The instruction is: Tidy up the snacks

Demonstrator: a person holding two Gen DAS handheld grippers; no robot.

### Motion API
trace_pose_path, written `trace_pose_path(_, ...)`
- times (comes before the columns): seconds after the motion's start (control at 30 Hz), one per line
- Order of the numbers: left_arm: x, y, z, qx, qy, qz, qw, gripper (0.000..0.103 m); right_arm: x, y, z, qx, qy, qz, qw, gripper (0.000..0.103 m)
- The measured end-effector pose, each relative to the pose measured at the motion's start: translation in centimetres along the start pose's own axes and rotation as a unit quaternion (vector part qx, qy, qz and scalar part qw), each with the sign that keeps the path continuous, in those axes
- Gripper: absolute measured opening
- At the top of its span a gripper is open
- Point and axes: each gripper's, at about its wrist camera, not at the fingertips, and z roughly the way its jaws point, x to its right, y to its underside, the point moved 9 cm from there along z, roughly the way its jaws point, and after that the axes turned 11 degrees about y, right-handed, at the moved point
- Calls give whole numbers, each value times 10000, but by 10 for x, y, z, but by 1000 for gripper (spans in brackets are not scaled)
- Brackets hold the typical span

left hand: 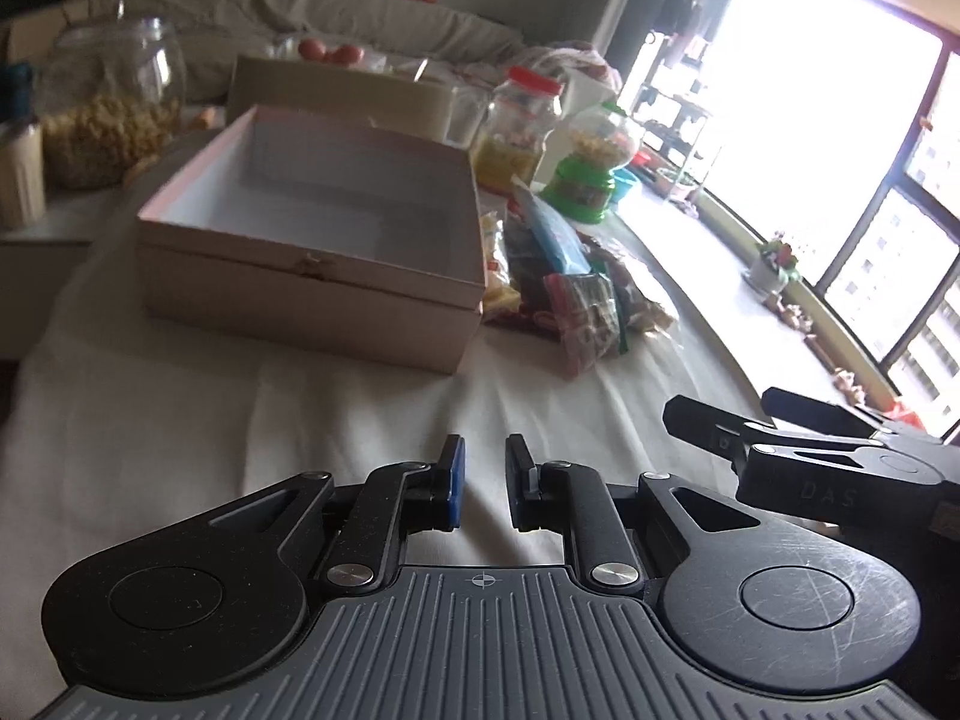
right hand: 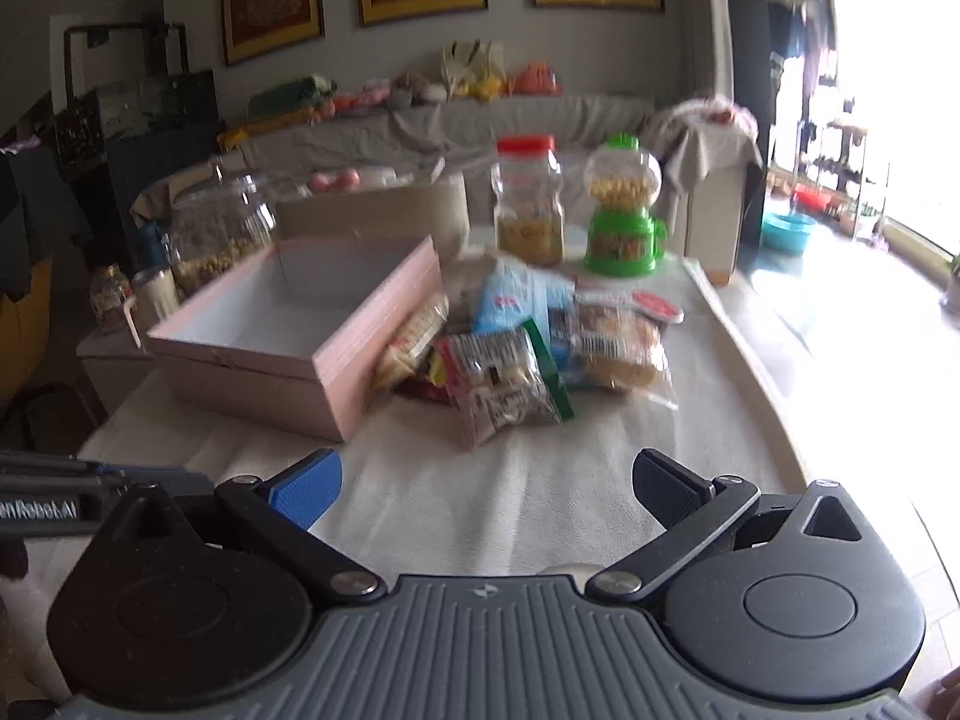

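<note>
Nothing is packed yet: the right gripper [right hand: 486, 483], fingers spread wide, and left gripper [left hand: 483, 489], fingers narrowly parted and holding nothing, face the snack pile [right hand: 516, 354] at frame centre, so the next move is probably reaching for a packet to drop into the pink box [right hand: 288, 324].

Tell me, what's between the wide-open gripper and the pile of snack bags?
Nothing but bare white tablecloth. In the right wrist view, the right hand-held gripper stands open, and the snack bags lie farther ahead beside the pink box.
</note>
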Motion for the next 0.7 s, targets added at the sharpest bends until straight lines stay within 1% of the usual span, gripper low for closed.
trace_pose_path(0.03, -4, -3, 7, -53, 19, -59, 10000, 17, 3, -4, 10, -5, 44, -25, 10000, 103)
trace_pose_path(0.1, -8, -10, 17, -61, -14, 26, 10000, 17, 6, -13, 28, 33, 186, -106, 9998, 103)
trace_pose_path(0.17, -11, -18, 23, 24, -66, 145, 9999, 17, 6, -28, 45, 144, 279, -230, 9992, 103)
trace_pose_path(0.23, -15, -25, 28, 102, -46, 156, 9998, 17, 0, -44, 61, 288, 291, -338, 9986, 102)
trace_pose_path(0.27, -17, -29, 29, 156, -12, 120, 9998, 17, -4, -52, 68, 338, 219, -372, 9985, 96)
trace_pose_path(0.3, -20, -33, 30, 220, 12, 74, 9997, 17, -10, -59, 76, 328, 43, -362, 9988, 91)
trace_pose_path(0.37, -25, -38, 29, 361, 51, -11, 9993, 17, -26, -69, 90, 106, -650, -137, 9977, 66)
trace_pose_path(0.4, -28, -39, 30, 386, 68, -36, 9992, 17, -33, -73, 96, -33, -958, 9, 9954, 58)
trace_pose_path(0.43, -31, -39, 30, 371, 88, -65, 9993, 17, -41, -74, 102, -171, -1149, 83, 9932, 42)
trace_pose_path(0.47, -34, -38, 30, 337, 93, -103, 9993, 17, -50, -75, 108, -289, -1250, 72, 9917, 34)
trace_pose_path(0.53, -42, -36, 31, 296, 91, -202, 9993, 17, -63, -74, 120, -458, -1294, 30, 9905, 30)
trace_pose_path(0.6, -48, -34, 29, 297, 89, -282, 9991, 17, -68, -71, 132, -721, -1232, 169, 9896, 28)
trace_pose_path(0.7, -59, -36, 27, 375, 110, -422, 9983, 17, -67, -60, 142, -1004, -1421, 448, 9837, 27)
